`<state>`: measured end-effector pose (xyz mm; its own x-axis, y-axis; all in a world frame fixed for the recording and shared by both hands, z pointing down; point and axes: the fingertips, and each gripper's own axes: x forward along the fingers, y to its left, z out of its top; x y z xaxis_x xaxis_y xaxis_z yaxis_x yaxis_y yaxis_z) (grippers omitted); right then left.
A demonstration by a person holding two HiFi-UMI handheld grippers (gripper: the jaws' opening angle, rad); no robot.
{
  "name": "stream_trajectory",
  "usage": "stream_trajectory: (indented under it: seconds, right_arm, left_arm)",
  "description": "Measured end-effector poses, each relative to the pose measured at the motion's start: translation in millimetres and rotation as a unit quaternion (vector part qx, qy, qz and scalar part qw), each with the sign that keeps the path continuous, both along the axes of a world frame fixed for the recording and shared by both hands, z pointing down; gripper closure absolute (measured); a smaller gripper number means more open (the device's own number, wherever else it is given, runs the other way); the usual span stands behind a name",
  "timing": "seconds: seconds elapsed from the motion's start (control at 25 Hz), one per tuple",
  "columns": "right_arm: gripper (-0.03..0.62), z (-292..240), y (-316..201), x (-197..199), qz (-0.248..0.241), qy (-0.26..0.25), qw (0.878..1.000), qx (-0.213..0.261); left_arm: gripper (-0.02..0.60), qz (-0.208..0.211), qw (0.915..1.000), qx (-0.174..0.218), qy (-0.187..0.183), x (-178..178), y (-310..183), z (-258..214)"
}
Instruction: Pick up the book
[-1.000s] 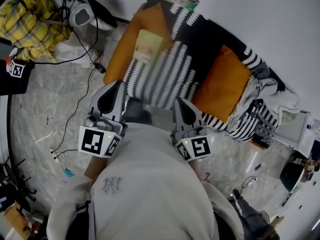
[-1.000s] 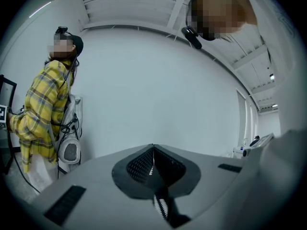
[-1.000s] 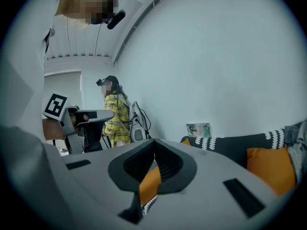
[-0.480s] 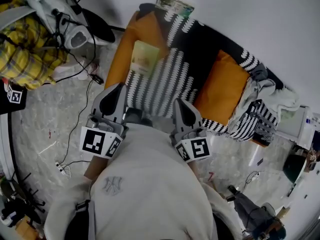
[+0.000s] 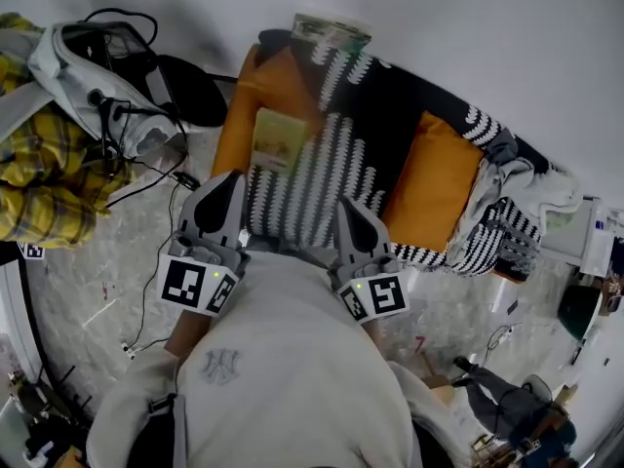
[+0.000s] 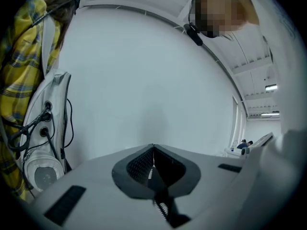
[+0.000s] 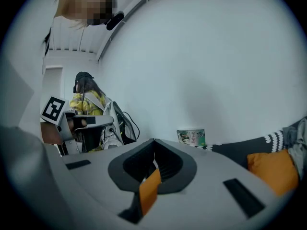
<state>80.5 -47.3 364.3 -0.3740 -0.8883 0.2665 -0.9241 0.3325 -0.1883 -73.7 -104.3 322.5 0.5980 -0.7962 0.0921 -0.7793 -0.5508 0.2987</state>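
Far left of both sets of jaws, a yellow checked cloth (image 5: 39,198) and a white bag strung with black cables (image 5: 83,61) lie on the pale floor. Loose cable trails toward the person's feet, so it could snag a step taken toward the sofa.

The left gripper (image 5: 232,176) has its jaws pressed together with nothing between them. Just ahead of its tips a thin pale-green book (image 5: 276,141) lies flat, partly on the black-and-white striped throw (image 5: 322,178) and partly on the orange sofa cover (image 5: 234,130). Closed jaws would only nudge the book. On soft fabric a jaw may dig into the throw instead of sliding under the cover, or push the book off the sofa's left edge.

Further ahead, a second book with a green printed cover (image 5: 332,31) leans upright against the wall. With two books present, the wrong one could be taken.

The right gripper (image 5: 347,203) is also closed and empty, with a plump orange cushion (image 5: 434,174) ahead and to its right.

For writing, a faint interlocked monogram (image 5: 219,362) on the person's pale sweatshirt looks like "NY". Both book covers are too small to read.
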Motion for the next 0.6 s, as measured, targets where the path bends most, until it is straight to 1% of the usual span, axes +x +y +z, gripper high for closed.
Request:
stream_trajectory:
  seconds: [0.16,0.32,0.44,0.6]
  right_arm:
    - [0.577,-1.8,-14.4,-0.5,0.032,-0.015,0.999,-0.015]
    - [0.577,-4.5,-17.4,3.9,0.043,-0.018,0.998,-0.03]
    - [0.577,-5.8,-20.2,6.7,0.035,-0.014,0.999,-0.037]
    - [0.577,-5.2,-26.6,11.9,0.006,-0.008,0.999,-0.036]
  left_arm:
    - [0.571,0.016,0.9997,-0.018,-0.002,2.9,-21.6,6.3]
    - [0.571,0.024,0.9992,-0.031,0.0,8.0,-30.9,4.3]
    - [0.571,0.025,0.9992,-0.032,0.0,9.8,-34.1,2.6]
    - [0.571,-0.007,0.9995,-0.032,0.001,2.3,-39.6,2.9]
